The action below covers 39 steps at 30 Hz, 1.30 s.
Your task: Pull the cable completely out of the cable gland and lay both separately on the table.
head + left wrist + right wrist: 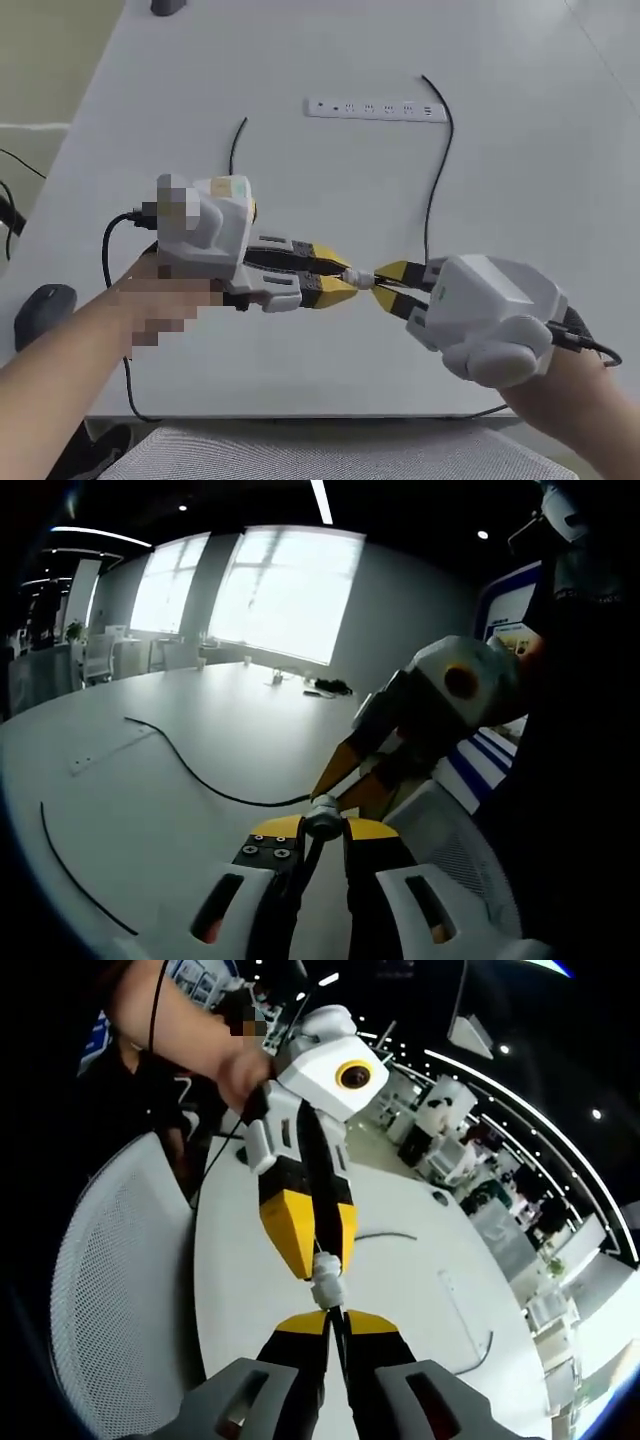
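A small white cable gland (362, 279) hangs above the table's near edge between both grippers. My left gripper (348, 278) comes in from the left and is shut on the gland (322, 818). Facing it tip to tip from the right, my right gripper (385, 280) is shut on the thin black cable (437, 170) just behind the gland (327, 1285). From there the cable trails away across the white table (300, 180) and curves over it (200, 780). The right gripper view has its own jaws (335, 1322) closed under the gland, with the left gripper (318, 1260) above.
A white power strip (375, 108) lies at the far middle of the table. A second short black cable (236, 140) rests to its left. A dark mouse (45, 305) sits at the left table edge. A mesh chair back (300, 455) is below the near edge.
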{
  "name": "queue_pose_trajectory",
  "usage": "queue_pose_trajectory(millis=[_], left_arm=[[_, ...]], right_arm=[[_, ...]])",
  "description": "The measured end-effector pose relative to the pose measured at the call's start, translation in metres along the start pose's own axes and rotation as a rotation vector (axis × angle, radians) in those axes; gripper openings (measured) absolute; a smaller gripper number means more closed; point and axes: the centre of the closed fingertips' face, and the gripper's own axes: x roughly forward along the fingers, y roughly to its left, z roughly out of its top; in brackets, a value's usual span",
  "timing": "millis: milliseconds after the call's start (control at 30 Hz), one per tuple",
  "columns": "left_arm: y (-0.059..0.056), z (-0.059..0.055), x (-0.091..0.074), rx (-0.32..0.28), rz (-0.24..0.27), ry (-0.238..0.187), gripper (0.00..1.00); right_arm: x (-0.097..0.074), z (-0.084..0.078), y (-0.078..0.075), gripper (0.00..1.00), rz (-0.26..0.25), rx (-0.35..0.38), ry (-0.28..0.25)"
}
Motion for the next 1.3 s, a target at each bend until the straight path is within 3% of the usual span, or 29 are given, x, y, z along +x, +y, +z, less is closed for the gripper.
queue_pose_trajectory(millis=[267,633,933,1300], left_arm=[[0.001,-0.002,-0.002,0.005,0.003,0.004,0.15],[0.002,0.001,-0.001,0.01,0.012,-0.008,0.15],[0.0,-0.001,0.002,0.008,0.019,-0.01,0.15],[-0.004,-0.006,0.008,-0.001,0.039,-0.024,0.15]], right_arm=[[-0.002,-0.011,-0.002,0.0,-0.007,0.038,0.02],[-0.004,-0.032,-0.01,0.0,-0.057,0.182,0.035],[-0.003,-0.056,-0.013,0.0,-0.091,0.33,0.049],[-0.001,-0.092,-0.014,0.0,-0.142,0.563,0.085]])
